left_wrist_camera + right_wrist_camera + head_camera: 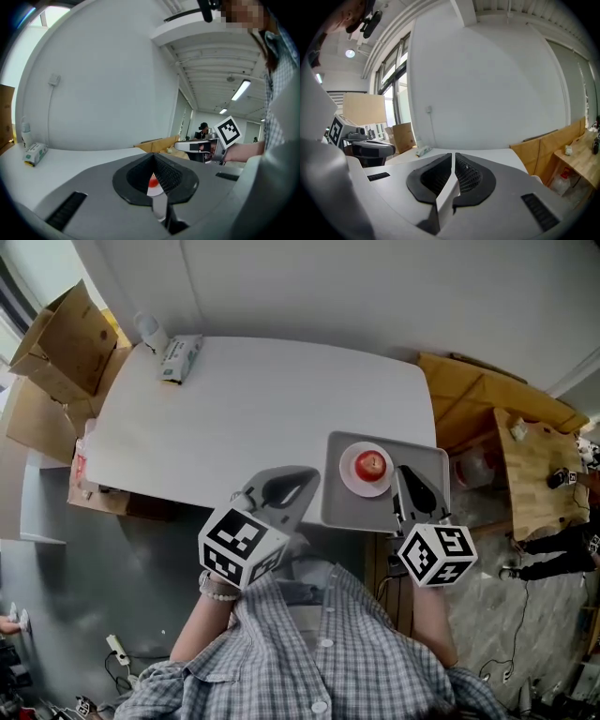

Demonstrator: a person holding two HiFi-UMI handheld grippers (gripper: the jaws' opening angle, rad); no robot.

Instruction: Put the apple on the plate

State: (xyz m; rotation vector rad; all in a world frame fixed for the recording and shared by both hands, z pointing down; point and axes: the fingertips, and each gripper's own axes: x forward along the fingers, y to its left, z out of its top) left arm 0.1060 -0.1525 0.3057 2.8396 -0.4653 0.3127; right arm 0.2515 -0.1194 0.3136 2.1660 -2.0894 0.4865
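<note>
In the head view a red apple [371, 464] rests on a small white plate [346, 477], which lies on a grey tray [343, 508] at the right edge of the white table [253, 418]. My right gripper [406, 470] hovers over the tray's near right side, just right of the plate, shut and empty. My left gripper [309, 474] is shut and empty too, left of the tray at the table's near edge. In the left gripper view a sliver of the apple [153, 178] and plate shows under the shut jaws of my left gripper [153, 158]. My right gripper [453, 155] shows shut jaws.
A tissue pack [180, 357] and a white bottle [150, 331] sit at the table's far left corner. Cardboard boxes [61, 343] stand left of the table. A wooden bench [534, 465] and brown panels are to the right.
</note>
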